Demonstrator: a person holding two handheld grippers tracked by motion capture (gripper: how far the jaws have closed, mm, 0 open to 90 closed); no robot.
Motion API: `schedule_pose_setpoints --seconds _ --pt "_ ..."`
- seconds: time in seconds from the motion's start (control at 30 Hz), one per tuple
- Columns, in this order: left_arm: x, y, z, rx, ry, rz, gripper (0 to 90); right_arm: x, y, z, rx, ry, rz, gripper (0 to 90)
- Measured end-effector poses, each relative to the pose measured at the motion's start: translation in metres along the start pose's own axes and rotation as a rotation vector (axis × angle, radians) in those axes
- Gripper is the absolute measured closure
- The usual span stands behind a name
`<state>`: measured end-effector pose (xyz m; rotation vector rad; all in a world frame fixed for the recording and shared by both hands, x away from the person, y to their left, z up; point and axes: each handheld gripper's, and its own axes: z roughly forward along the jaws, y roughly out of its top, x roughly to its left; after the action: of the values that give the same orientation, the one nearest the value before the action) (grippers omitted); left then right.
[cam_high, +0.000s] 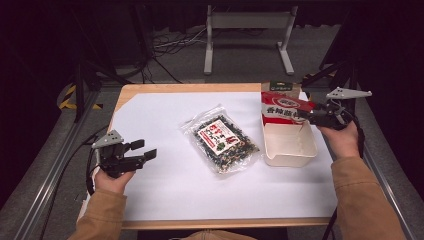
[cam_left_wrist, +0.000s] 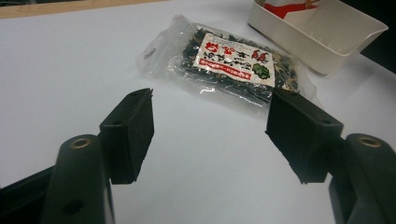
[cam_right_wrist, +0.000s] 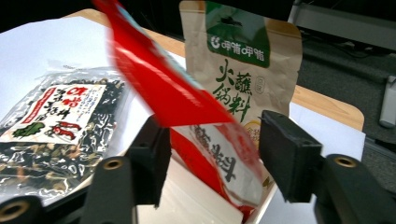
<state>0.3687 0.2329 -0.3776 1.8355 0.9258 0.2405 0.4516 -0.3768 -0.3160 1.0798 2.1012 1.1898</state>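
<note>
A clear bag of dark dried food (cam_high: 222, 142) (cam_left_wrist: 233, 60) (cam_right_wrist: 51, 126) lies flat at the middle of the white sheet. To its right stands a white bin (cam_high: 290, 150) (cam_left_wrist: 336, 46). A red and white packet (cam_high: 282, 107) (cam_right_wrist: 159, 79) leans in the bin, blurred. It passes between the jaws of my right gripper (cam_high: 302, 116) (cam_right_wrist: 212, 158), which stand apart without pressing on it. Behind the packet a brown pouch with a green top (cam_high: 280, 86) (cam_right_wrist: 243, 60) stands upright. My left gripper (cam_high: 145, 149) (cam_left_wrist: 210, 135) is open with nothing in it, at the sheet's left side, pointing at the clear bag.
A white sheet (cam_high: 165, 190) covers most of the wooden table (cam_high: 190, 88). Beyond the table's far edge stand a grey metal frame (cam_high: 247, 22) and loose cables (cam_high: 170, 42) on the floor. Metal rails run along both sides of the table.
</note>
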Motion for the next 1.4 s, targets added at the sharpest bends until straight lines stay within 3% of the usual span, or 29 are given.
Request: schedule_pose_setpoints --seconds 0.23,0.37,0.53,0.73,0.87,1.03,1.4 --pt "-0.002 0.005 0.005 0.000 -0.017 0.016 23.0 0.017 -0.003 -0.022 -0.038 -0.012 0.008 28.1" --pt "-0.006 0.009 0.008 0.009 -0.004 0.038 19.9 0.028 -0.006 -0.033 -0.046 -0.003 -0.005 26.3" --pt "-0.015 0.017 0.011 0.039 0.036 0.096 16.0 0.038 -0.010 -0.044 -0.071 0.017 0.000 26.6" --pt "-0.017 0.024 0.016 0.057 0.025 0.116 15.0 0.057 -0.017 -0.053 -0.097 0.058 -0.007 23.2" --pt "-0.016 0.026 0.019 0.074 -0.002 0.090 14.0 0.068 -0.023 -0.053 -0.117 0.075 -0.005 17.7" --pt "-0.016 0.029 0.025 0.083 -0.001 0.083 14.0 0.081 -0.030 -0.051 -0.132 0.084 -0.025 10.4" --pt "-0.014 0.043 0.043 0.101 -0.012 0.057 11.0 0.092 -0.035 -0.050 -0.139 0.123 -0.066 4.0"
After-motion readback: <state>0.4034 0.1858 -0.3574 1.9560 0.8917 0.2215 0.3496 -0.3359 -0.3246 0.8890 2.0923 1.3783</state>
